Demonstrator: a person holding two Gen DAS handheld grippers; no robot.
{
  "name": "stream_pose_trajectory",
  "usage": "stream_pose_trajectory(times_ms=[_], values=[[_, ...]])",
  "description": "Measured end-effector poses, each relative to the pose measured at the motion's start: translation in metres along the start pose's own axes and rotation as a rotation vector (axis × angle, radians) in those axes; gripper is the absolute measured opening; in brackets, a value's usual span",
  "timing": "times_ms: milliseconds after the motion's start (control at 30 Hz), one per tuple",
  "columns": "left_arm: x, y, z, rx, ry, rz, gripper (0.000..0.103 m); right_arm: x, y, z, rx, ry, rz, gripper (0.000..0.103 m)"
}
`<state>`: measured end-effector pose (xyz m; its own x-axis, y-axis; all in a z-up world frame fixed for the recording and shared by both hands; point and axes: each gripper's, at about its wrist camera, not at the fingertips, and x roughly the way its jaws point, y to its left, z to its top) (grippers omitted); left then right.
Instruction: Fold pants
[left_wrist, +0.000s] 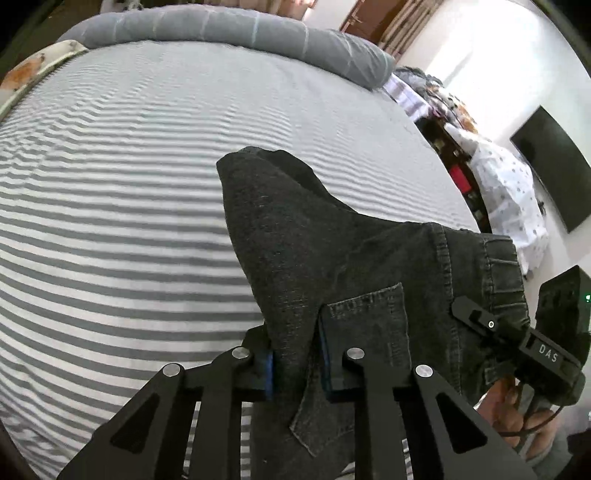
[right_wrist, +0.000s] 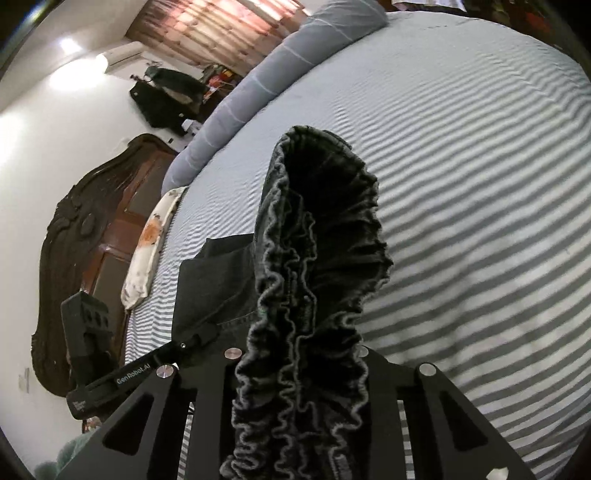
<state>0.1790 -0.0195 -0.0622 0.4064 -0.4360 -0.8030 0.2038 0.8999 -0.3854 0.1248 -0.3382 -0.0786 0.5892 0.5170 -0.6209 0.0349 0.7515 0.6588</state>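
Dark denim pants (left_wrist: 351, 258) hung between two hand-held grippers above a bed with a grey-and-white striped sheet (left_wrist: 110, 221). The left gripper (left_wrist: 295, 369) was closed nearly all the way, its blue-padded fingers (left_wrist: 269, 373) pinching the cloth beside a back pocket (left_wrist: 369, 325). The right gripper (right_wrist: 299, 373) was likewise almost closed, clamped on the gathered elastic waistband (right_wrist: 317, 258), which bunched up and over its fingers.

From the left wrist view the right gripper showed at the right edge, at the waistband end. The garment stretched sideways between the two grips, while its loose part ran away from the fingers toward the far side of the bed, where a grey bolster (left_wrist: 221, 29) lay.

Both grips sat at the near, waist end of the pants, so neither hand was nearer the far leg end; a fold would likely need the cloth laid flat first.
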Motion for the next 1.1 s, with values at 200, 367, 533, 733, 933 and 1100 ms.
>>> stream_pose_trajectory(times_ms=[200, 367, 533, 733, 933, 1100], values=[[-0.023, 0.037, 0.028, -0.004, -0.031, 0.101, 0.019, 0.052, 0.047, 0.014, -0.016, 0.042, 0.056, 0.022], [-0.017, 0.084, 0.052, -0.028, -0.002, 0.169, 0.019, 0.108, 0.068, 0.019, -0.001, 0.098, 0.072, 0.022], [0.004, 0.120, 0.071, -0.048, 0.027, 0.213, 0.019, 0.165, 0.077, 0.024, 0.001, 0.148, 0.053, 0.022], [0.041, 0.151, 0.080, -0.084, 0.037, 0.254, 0.023, 0.213, 0.079, 0.037, -0.040, 0.156, -0.016, 0.022], [0.044, 0.158, 0.059, -0.042, 0.001, 0.379, 0.071, 0.220, 0.062, 0.028, -0.071, 0.142, -0.137, 0.053], [0.028, 0.154, 0.025, -0.056, -0.008, 0.401, 0.075, 0.198, 0.057, 0.009, -0.092, 0.127, -0.171, 0.062]])
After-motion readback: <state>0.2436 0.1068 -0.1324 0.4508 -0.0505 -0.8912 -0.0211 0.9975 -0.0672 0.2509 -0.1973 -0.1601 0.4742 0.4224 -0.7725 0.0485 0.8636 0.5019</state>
